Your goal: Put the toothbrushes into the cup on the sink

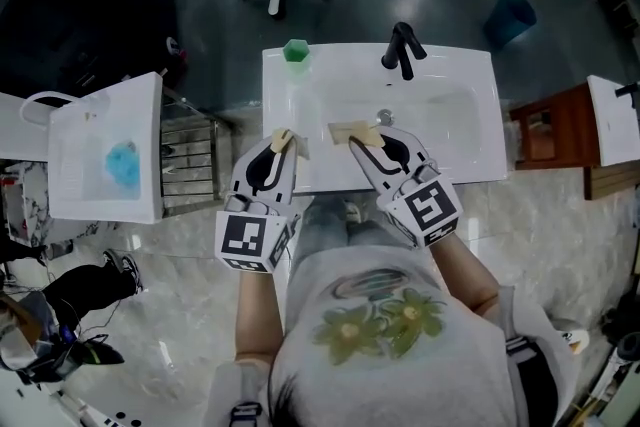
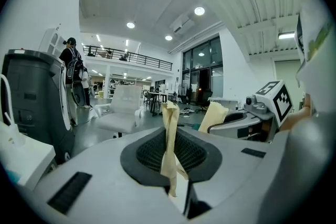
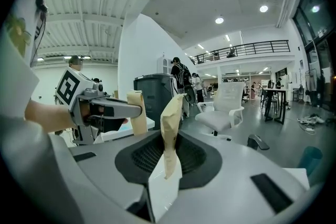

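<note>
From above, the head view shows both tools held side by side over the near edge of the white sink (image 1: pixel 470 75). The left gripper (image 1: pixel 281 148) has its jaws closed down on a toothbrush in a tan paper wrapper (image 1: pixel 284 139). The right gripper (image 1: pixel 367 139) is clamped on a second wrapped toothbrush (image 1: pixel 350 131). This packet sticks out to the left from its tips, over the basin.

Only this view shows the green cup (image 1: pixel 296 50). It stands upright on the far left corner of the sink top, well apart from both packets. The black faucet (image 1: pixel 402 50) is at the back edge to its right. Neither gripper view shows the cup or the sink.

The left gripper view looks level across the room. It shows how the grip sits: the packet stands up on end between the two pads, pinched near its lower part, with only a narrow slot between the jaws. The right gripper and its packet are off to the right. A white chair (image 2: pixel 122 113) stands beyond.

The right gripper view shows the same kind of hold, the wrapper upright and squeezed between the pads. The jaws stand a little wider here. The left gripper is at its left, and a blue bin (image 3: pixel 311 157) shows at the far right.
</note>
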Tool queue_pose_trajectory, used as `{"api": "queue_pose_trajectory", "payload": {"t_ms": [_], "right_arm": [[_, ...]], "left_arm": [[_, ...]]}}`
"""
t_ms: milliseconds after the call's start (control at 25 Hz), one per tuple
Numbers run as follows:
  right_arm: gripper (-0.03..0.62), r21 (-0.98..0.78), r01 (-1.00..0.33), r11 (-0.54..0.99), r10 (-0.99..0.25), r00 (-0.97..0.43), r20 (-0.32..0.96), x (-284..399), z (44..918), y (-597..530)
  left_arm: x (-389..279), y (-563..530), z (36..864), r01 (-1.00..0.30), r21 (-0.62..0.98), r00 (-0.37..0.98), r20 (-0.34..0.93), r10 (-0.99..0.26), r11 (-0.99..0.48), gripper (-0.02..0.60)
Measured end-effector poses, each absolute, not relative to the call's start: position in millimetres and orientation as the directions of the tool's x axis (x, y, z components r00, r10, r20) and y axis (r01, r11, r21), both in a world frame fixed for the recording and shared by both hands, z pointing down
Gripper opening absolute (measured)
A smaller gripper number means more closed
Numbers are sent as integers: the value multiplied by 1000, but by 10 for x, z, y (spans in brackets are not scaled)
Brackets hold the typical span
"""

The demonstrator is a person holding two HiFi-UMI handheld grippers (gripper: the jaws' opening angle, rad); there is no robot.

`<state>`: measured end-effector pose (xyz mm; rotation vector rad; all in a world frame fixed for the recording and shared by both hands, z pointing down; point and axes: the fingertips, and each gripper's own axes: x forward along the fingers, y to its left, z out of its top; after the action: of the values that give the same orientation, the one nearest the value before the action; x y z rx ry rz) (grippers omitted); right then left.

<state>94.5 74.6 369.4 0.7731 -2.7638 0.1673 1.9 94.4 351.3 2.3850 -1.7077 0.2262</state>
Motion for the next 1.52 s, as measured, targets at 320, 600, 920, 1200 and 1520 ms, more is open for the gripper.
{"api": "queue_pose_trajectory", "payload": {"t_ms": [320,600,920,1200,1520], "right_arm": [[91,-24,-536,844,-508,-812,289,650,3581,300],[91,-12,-562,827,-537,-797,276,550,3486,-75],[91,-18,-585,811,-557,-782,281,418,3486,-461],[91,-20,-586,810,-557,-779,289,330,3540,-653],[91,-23,-600,800,-566,-767,302,232,3590,-847]], "left_arm": [[-334,389,3262,-943,56,333,182,-925,-328,52],[-502,-10,3133,-941,44,339,161,-927,-336,52],[-692,-386,3156,-940,53,342,154,-927,-337,52],[-766,-590,3137,-937,53,350,144,-926,-346,52],[-858,-868,3046,-930,45,366,122,-922,-364,52]]}}
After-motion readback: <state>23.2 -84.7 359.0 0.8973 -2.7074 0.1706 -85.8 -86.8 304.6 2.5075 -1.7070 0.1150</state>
